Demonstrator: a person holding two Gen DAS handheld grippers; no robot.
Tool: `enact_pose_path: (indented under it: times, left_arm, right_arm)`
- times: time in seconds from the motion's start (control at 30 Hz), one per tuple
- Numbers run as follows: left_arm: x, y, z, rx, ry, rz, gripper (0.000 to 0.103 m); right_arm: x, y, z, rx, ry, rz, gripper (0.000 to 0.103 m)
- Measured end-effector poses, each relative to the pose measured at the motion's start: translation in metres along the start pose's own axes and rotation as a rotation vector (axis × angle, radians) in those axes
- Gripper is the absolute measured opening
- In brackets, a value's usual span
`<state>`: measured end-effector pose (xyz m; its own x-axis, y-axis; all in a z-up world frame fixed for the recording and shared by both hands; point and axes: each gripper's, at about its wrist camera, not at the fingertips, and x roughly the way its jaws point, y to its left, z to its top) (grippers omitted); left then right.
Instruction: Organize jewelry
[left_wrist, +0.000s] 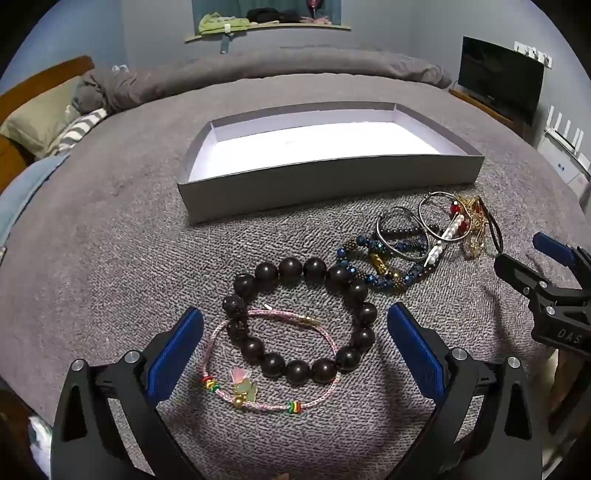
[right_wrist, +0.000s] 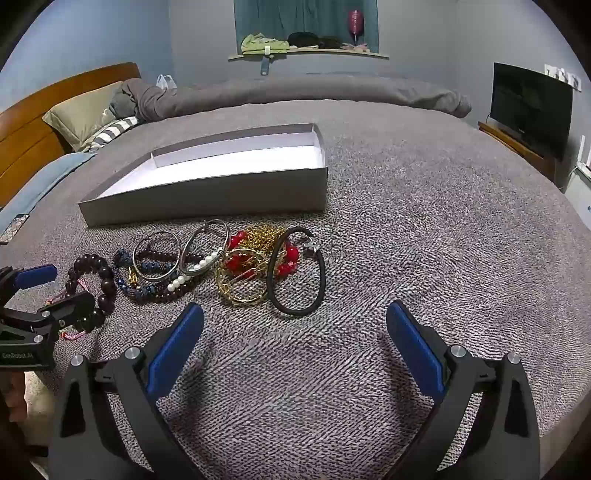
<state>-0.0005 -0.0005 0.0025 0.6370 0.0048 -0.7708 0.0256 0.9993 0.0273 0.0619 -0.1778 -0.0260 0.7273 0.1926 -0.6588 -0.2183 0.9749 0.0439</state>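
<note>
- Grey bedspread (left_wrist: 110, 258) covers a bed, with a wooden headboard (right_wrist: 33, 122) far left and one dark television (right_wrist: 528, 107) far right.
- One shallow grey box (left_wrist: 325, 184) with a white inside lies open on the bedspread, beyond the jewelry.
- Left gripper (left_wrist: 295, 350) has its blue pads spread wide on either side of the dark bead bracelet (left_wrist: 303, 269) and pink cord bracelet (left_wrist: 273, 402), touching neither; "GenRobot.AI" reads on its body only in the right wrist view.
- Right gripper (right_wrist: 295, 347) is spread wide over bare bedspread; "DAS" shows in the left view.
- Only the right view shows the black cord loop (right_wrist: 295, 273), near two silver hoops (right_wrist: 159, 254), red beads (right_wrist: 240, 258), and a gold chain (right_wrist: 240, 291).
</note>
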Motion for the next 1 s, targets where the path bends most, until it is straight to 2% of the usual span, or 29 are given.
enact_pose_path:
  times: [0.7, 1.0]
  left_arm:
    - [0.0, 0.0, 0.0, -0.001, -0.003, -0.017, 0.101]
    - [0.003, -0.011, 0.001, 0.058, 0.001, -0.021, 0.101]
  right_arm:
    - [-0.004, 0.001, 0.002, -0.007, -0.007, -0.003, 0.098]
    - [-0.006, 0.0, 0.002, -0.01, -0.008, -0.004, 0.098]
